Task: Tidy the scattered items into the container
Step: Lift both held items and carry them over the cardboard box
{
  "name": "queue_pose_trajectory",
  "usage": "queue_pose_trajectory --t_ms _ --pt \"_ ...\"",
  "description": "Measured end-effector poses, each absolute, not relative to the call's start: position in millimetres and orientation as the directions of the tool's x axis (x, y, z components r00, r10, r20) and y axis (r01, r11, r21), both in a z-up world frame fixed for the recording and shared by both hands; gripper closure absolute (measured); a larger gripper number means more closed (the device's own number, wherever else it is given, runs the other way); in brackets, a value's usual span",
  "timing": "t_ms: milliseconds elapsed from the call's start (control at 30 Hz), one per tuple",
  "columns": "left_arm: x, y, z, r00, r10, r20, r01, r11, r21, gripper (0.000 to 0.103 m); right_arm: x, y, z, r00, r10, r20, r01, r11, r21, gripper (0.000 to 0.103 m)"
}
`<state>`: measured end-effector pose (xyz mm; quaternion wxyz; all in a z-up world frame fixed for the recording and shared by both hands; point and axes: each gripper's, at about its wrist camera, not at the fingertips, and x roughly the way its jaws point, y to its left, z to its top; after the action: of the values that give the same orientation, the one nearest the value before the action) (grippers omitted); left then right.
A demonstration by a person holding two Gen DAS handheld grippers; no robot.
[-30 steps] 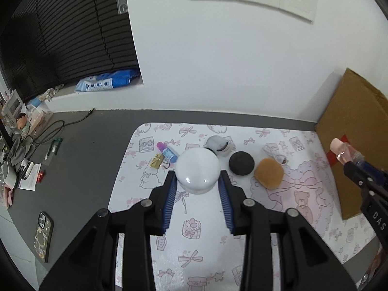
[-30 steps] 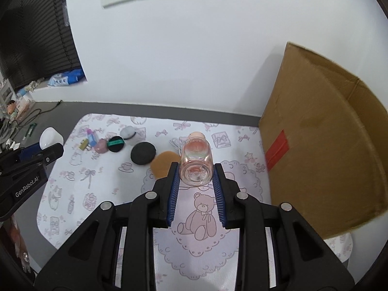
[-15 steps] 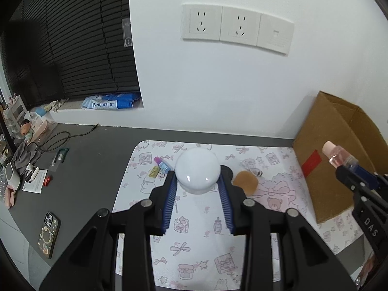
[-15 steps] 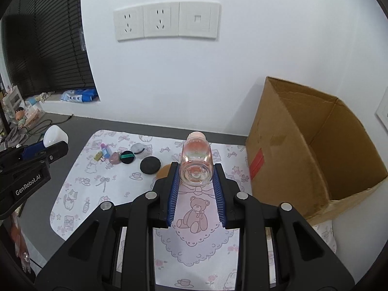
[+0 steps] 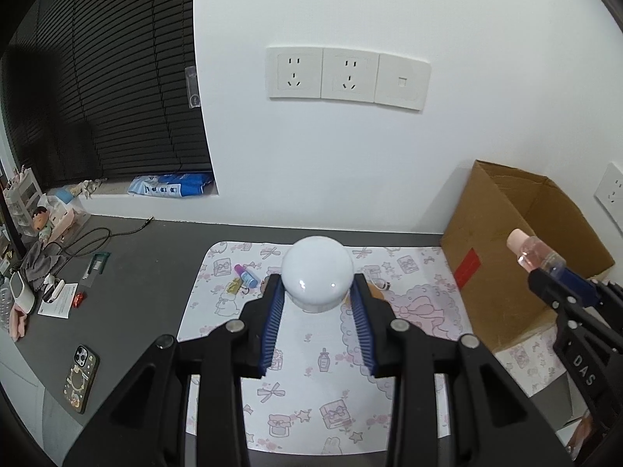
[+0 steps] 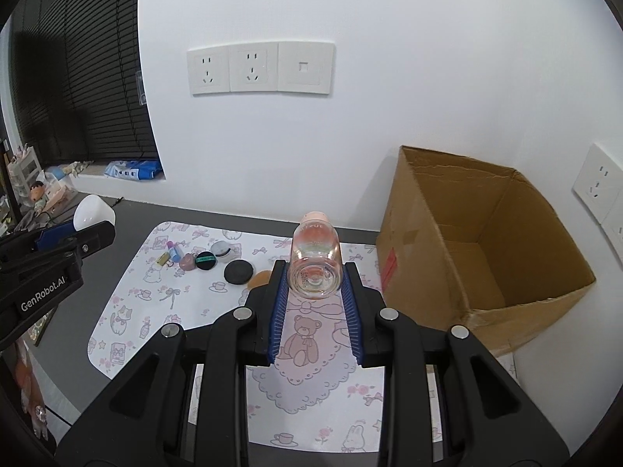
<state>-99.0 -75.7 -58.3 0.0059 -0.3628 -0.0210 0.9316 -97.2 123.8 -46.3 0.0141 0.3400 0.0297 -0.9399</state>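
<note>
Your left tongs (image 5: pixel 316 295) are clamped on a white domed jar (image 5: pixel 317 278), the blue pads pressing its two sides, and you hold it up above the patterned mat (image 5: pixel 311 369) that covers the dark counter (image 5: pixel 136 272). Your right tongs (image 6: pixel 314 278) are closed around a clear bottle with pink liquid (image 6: pixel 315 262), its pale pink cap pointing away from you and its base facing the camera; it too is held in the air over the mat.

The cardboard box (image 6: pixel 486 257) stands open at the right end of the mat, against the white wall, with a red label on the side that faces the mat. From the right wrist view the bottle is left of the box's near corner, not over the opening.

Left of the box, on the far part of the mat, a cluster of small items remains: a black round puff (image 6: pixel 238 271), a tan sponge (image 6: pixel 260 278) partly hidden behind your right tongs, a black compact with a green band (image 6: pixel 206 260), a grey round case (image 6: pixel 221 248), a pink piece (image 6: pixel 188 261), and a small tube with a purple cap (image 6: pixel 173 250).
</note>
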Motion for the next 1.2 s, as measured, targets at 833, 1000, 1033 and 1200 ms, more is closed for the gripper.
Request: queue_pose_trajectory --t_ms 833,1000,1033,1200 --pt "-88 21 -36 -0.753 0.117 -0.648 -0.121 -0.992 -0.039 0.069 -66 212 -20 -0.797 0.09 -0.597 -0.064 -0.996 -0.065 0.075" --pt "-96 49 -37 -0.747 0.145 -0.649 -0.157 -0.987 -0.04 0.069 -69 238 -19 -0.794 0.118 -0.596 -0.097 -0.993 -0.067 0.075" --pt "-98 55 -37 -0.746 0.149 -0.649 -0.163 -0.986 -0.04 0.069 -70 243 -19 -0.794 0.124 -0.596 -0.103 -0.992 -0.069 0.075" --pt "-111 82 -38 -0.739 0.172 -0.651 -0.194 -0.98 -0.039 0.069 -76 271 -20 -0.787 0.153 -0.597 -0.136 -0.988 -0.074 0.075"
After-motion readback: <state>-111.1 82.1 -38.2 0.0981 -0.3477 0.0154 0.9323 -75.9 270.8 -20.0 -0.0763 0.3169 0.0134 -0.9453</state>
